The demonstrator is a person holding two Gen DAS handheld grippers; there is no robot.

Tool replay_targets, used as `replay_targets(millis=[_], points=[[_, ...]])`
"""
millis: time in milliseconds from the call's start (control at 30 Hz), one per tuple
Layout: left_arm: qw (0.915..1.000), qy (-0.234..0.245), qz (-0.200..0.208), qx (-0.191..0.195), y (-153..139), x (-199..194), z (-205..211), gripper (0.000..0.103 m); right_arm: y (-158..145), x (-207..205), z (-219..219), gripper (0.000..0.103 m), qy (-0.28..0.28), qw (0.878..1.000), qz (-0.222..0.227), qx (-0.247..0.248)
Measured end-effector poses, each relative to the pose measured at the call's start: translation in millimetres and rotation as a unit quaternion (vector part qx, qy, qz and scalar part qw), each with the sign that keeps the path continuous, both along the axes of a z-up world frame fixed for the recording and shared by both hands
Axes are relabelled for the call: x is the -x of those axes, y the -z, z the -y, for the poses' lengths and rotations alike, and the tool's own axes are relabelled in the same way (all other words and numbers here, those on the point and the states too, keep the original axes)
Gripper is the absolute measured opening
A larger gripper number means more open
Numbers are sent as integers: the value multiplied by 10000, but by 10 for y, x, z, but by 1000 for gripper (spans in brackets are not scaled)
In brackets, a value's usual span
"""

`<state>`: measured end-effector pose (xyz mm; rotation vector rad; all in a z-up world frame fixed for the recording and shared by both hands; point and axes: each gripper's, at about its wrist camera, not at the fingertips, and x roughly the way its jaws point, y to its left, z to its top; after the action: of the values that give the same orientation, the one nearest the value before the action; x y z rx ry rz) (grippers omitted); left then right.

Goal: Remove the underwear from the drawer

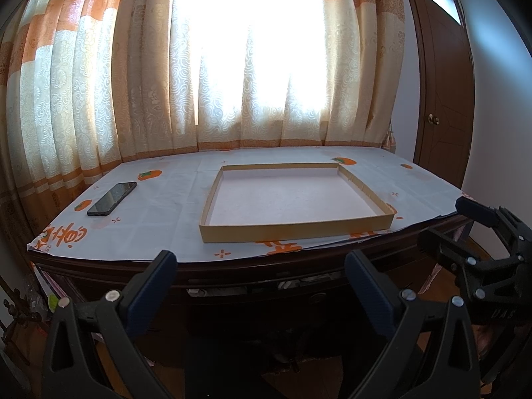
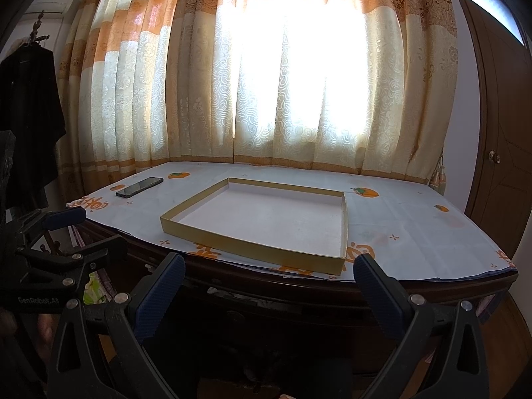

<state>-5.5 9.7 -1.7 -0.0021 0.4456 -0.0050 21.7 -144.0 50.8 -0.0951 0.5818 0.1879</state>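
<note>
Both the left gripper (image 1: 261, 266) and right gripper (image 2: 269, 269) hover with fingers spread wide and empty before the dark wooden counter (image 1: 232, 271), where a shallow cardboard tray (image 1: 292, 229) lies.

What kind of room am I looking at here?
Probably a bedroom in a home. Patterned orange-and-cream curtains cover a bright window, dark clothes hang on the wall, and a wooden desk with a persimmon-print cloth holds a phone.

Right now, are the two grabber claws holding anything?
No. The left gripper and right gripper both hang open and empty before the dark wooden table.
</note>
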Motion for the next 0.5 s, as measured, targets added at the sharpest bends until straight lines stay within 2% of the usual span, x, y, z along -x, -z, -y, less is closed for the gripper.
replay_targets(millis=[233,333,500], points=[[10000,1,-73,-30,65,-73,47,103,55,-24,16,103,-95,9999,-48,-45],[10000,28,-86,-34,105,-100,60,103,133,-26,24,103,-356,9992,-50,-174],[9997,19,-225,8,214,-185,54,103,275,-58,17,103,-635,9979,102,-103]])
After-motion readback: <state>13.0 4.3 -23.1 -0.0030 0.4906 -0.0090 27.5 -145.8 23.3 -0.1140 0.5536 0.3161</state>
